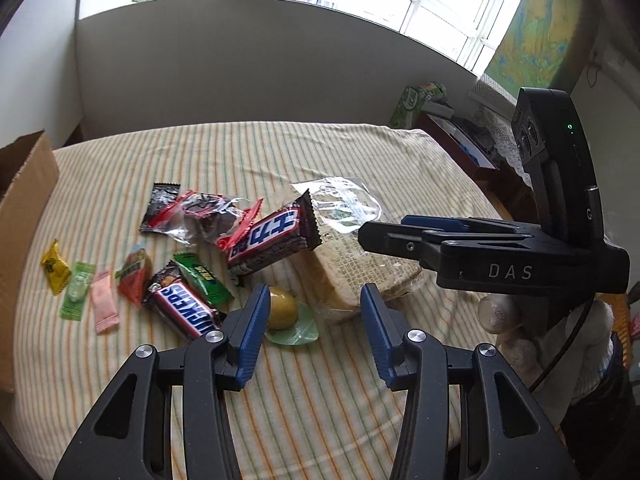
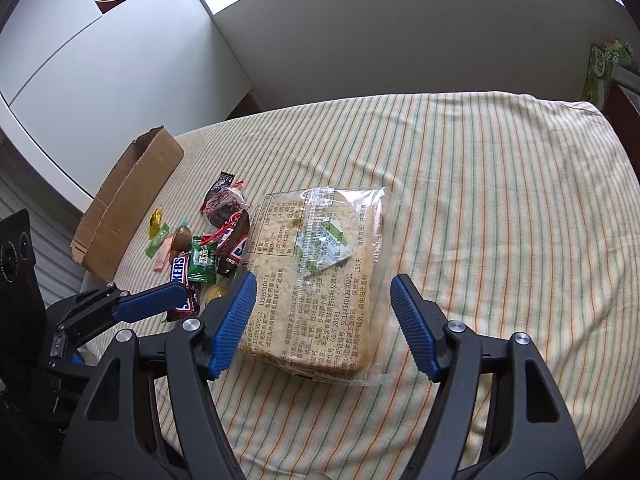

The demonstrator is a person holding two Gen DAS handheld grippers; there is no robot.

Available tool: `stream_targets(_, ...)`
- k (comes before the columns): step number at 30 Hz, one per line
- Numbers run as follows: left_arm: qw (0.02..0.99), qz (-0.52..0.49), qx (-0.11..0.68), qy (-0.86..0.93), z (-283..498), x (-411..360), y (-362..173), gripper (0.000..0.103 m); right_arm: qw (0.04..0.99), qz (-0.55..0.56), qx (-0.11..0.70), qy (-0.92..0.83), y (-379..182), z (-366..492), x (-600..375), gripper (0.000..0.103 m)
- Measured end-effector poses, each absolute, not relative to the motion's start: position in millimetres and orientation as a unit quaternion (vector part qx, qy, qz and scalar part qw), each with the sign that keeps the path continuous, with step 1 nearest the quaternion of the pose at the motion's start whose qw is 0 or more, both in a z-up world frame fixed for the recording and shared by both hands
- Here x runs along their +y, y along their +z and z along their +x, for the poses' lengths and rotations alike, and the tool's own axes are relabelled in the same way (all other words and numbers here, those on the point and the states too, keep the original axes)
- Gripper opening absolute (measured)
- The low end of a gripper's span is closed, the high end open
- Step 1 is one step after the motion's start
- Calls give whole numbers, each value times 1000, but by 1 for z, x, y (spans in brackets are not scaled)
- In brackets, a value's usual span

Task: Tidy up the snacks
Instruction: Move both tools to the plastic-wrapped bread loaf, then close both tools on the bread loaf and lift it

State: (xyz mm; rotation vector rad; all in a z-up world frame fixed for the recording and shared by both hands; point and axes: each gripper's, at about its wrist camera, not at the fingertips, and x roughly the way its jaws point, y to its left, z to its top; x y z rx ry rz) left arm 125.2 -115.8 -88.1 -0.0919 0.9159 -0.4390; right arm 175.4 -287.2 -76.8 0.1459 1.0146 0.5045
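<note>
**On the striped cloth, both grippers open over loose snacks**

On the striped cloth (image 2: 480,160) covering the table, the snacks lie loose in a cluster; none can be seen inside a container. The cardboard box (image 2: 124,208) stands open at the far left edge of the cloth, just left of the sweets, and its inside is hidden in both views.

The bagged bread (image 2: 320,280), sliced and sealed in a clear printed wrapper, lies flat to the right of the cluster. The right gripper (image 2: 324,316) hovers over its near end with jaws spread wider than the loaf, one blue pad on each side, neither pressing on it.

The left gripper (image 1: 316,320) is partly open and holds nothing. Between and just beyond its fingers sit a round yellow sweet in a clear green wrapper (image 1: 286,312) and the near corner of the bread.

Left of that lie a Snickers bar (image 1: 184,308), a green candy (image 1: 202,276), an orange packet (image 1: 134,276), then a pink, a pale green and a yellow sweet (image 1: 54,266) in a row. A second, larger Snickers bar (image 1: 272,240) leans against the bread, with clear red-edged packets (image 1: 204,216) behind it.
</note>
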Motion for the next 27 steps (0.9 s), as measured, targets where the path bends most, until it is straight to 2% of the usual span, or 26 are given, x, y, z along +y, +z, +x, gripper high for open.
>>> stream_targets(8, 859, -43, 457, -229, 142, -132, -101, 46, 825, 80, 498, 254, -85, 182, -286, 72)
stream_targets(16, 851, -24, 458, -256, 149, -145, -105, 44, 815, 87, 507, 267, -86, 183, -285, 59)
stream_targets(27, 856, -5, 442, -266, 139, -146, -97, 41, 822, 86, 502, 254, -75, 171, -279, 58)
